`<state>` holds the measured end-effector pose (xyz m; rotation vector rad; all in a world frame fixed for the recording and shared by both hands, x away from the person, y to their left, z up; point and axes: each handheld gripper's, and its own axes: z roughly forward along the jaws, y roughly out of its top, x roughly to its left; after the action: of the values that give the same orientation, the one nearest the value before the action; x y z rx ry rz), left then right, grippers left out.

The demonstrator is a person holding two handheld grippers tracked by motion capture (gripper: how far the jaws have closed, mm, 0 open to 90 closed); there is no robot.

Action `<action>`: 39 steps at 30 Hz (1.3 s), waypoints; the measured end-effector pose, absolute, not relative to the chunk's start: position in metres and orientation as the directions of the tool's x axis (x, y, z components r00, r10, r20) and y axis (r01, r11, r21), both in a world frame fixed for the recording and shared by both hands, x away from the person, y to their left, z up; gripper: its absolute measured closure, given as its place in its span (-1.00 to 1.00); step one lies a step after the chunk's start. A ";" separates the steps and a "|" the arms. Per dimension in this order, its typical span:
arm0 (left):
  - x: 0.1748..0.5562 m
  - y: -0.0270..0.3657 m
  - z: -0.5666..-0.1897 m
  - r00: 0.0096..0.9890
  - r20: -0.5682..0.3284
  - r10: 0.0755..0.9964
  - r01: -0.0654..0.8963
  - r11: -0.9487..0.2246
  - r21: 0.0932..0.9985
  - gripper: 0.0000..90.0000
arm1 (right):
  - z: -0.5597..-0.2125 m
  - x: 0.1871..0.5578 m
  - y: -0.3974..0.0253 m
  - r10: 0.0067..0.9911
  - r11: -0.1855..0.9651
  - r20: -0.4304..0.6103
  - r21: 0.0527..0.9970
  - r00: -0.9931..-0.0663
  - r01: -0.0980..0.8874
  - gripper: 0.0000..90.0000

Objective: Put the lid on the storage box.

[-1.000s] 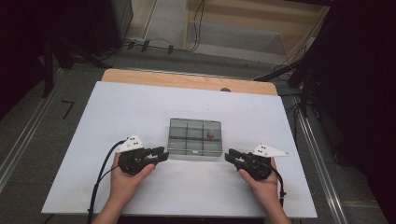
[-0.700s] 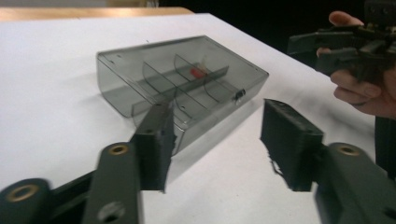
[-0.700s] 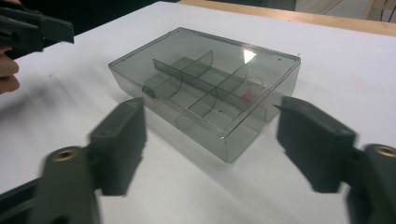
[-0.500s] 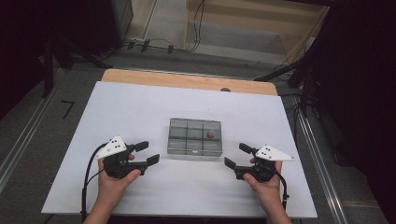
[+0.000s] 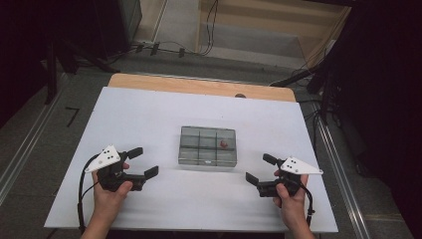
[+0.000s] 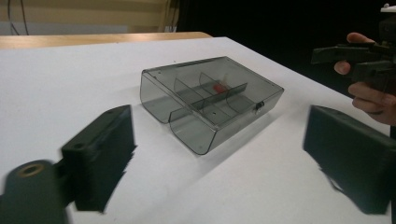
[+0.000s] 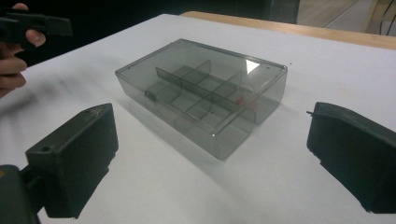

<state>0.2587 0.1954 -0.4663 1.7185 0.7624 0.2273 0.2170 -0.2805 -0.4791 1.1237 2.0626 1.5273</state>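
Approach step: left gripper (image 5: pixel 141 163) and right gripper (image 5: pixel 260 169) flank the seemingly latched box (image 5: pixel 207 146), jaws wide and empty; next, close in.

The high view looks forward and down from above the person's side onto the white tabletop (image 5: pixel 149 114), taking in all of it from well back. The left gripper view rides low on the left tool (image 5: pixel 141 162) and faces across toward the compartment box (image 6: pixel 210 100) from near. The right gripper view rides on the right tool (image 5: pixel 259 169) and faces the same box from the opposite side. All three views share the box and the tabletop around it.
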 end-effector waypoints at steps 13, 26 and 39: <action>0.246 0.221 -0.465 0.756 -0.236 0.611 0.352 -0.076 0.933 -1.00 | -0.477 0.202 -0.307 0.780 0.092 0.169 0.922 -0.603 0.376 -1.00; 0.235 0.252 -0.471 0.740 -0.208 0.640 0.338 -0.087 0.937 -1.00 | -0.481 0.188 -0.335 0.816 0.088 0.155 0.919 -0.557 0.385 -1.00; 0.236 0.282 -0.476 0.698 -0.204 0.686 0.344 -0.071 0.936 -1.00 | -0.488 0.174 -0.373 0.854 0.078 0.147 0.913 -0.500 0.401 -1.00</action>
<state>0.2363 0.2820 -0.4762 1.6755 0.8401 0.3460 0.1737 -0.3725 -0.4885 1.2383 1.9336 1.4095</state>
